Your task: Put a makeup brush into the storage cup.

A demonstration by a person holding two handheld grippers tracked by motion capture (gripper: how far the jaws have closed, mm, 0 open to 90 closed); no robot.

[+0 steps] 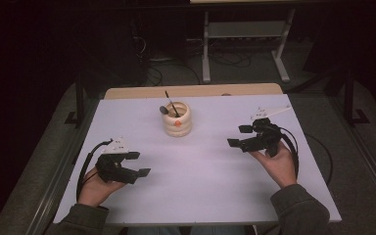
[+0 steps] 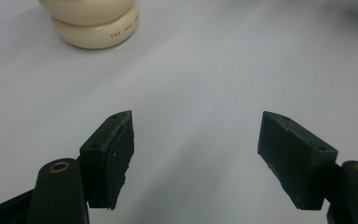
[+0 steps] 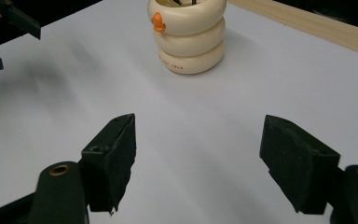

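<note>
A cream ringed holder (image 1: 177, 119) with 2 dark utensils stands mid-table between the left gripper (image 1: 138, 164) and right gripper (image 1: 239, 135), both released wide and empty; a careless reach could topple it.

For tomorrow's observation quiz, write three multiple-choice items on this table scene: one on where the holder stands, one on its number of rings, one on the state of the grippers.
1. Where does the cream holder stand?
A. near the table's far edge, about midway across
B. at the near left corner
C. on the floor

2. How many stacked rings form it?
A. one
B. three
C. five

3. How are the left gripper and right gripper?
A. both shut
B. both open
C. one gripping the holder

Answers: 1 A, high view shows it there; 2 B, right gripper view shows three; 3 B, jaws stand apart, empty.
</note>
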